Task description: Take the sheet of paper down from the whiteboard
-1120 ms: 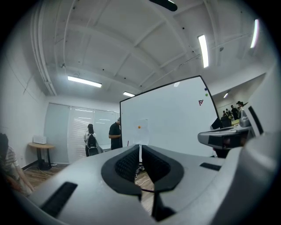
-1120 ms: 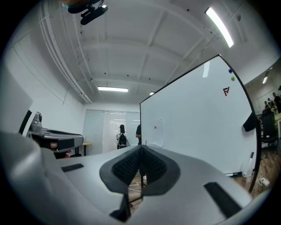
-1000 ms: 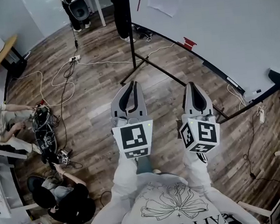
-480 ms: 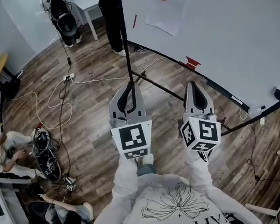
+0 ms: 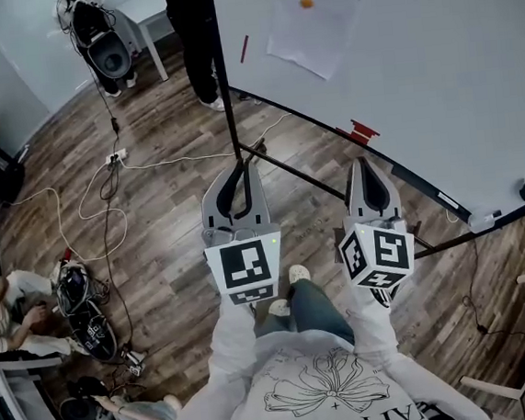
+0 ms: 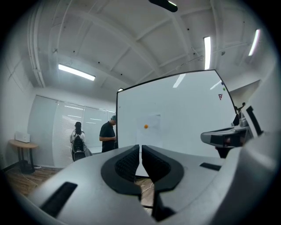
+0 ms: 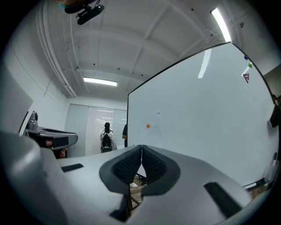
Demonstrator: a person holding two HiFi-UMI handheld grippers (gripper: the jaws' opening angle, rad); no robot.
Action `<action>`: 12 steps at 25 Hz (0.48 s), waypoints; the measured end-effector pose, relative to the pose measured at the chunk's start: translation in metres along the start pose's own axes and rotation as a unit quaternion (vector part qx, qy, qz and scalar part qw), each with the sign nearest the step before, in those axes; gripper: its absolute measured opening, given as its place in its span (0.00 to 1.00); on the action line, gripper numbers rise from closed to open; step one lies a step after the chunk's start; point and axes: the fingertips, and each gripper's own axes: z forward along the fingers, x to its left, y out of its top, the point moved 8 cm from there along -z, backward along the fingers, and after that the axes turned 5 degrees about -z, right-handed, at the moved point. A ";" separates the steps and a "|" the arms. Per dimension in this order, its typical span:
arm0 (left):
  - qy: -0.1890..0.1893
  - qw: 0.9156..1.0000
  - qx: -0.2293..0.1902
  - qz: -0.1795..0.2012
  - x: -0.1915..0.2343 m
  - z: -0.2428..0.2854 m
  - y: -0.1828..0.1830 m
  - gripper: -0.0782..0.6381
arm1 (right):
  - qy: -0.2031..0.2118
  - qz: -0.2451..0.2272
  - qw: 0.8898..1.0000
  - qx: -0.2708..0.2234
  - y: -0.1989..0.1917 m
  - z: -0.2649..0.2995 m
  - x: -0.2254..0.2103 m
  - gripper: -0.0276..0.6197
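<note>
A white sheet of paper (image 5: 312, 26) hangs on the whiteboard (image 5: 434, 68), pinned by an orange magnet (image 5: 306, 3). My left gripper (image 5: 242, 168) and right gripper (image 5: 365, 165) are held side by side over the wooden floor, pointing level at the board and still well short of it. Both are shut with nothing between their pads. In the left gripper view the paper (image 6: 150, 124) with its magnet (image 6: 146, 126) shows faintly just above the shut left gripper (image 6: 140, 151). The right gripper view has the magnet (image 7: 148, 126) above the shut right gripper (image 7: 141, 151).
The board's black stand leg (image 5: 296, 172) and upright pole (image 5: 224, 79) cross the floor ahead. A red marker (image 5: 244, 49) and a red item (image 5: 362, 131) sit at the board's lower edge. Cables (image 5: 104, 192) trail at the left. A person (image 5: 192, 36) stands by the board; others sit at the left (image 5: 14, 311).
I have moved toward the whiteboard: the paper and magnet have come further into the head view and lie closer. Both grippers stay shut, side by side.
</note>
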 end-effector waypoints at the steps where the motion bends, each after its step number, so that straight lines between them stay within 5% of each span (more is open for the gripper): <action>1: 0.000 1.000 0.002 0.000 0.001 0.008 -0.002 0.13 | -0.001 0.000 1.000 0.001 -0.002 0.008 -0.002 0.05; 12: -0.010 1.000 0.006 0.012 0.011 0.132 -0.012 0.13 | -0.010 0.008 1.000 -0.007 -0.011 0.129 -0.036 0.05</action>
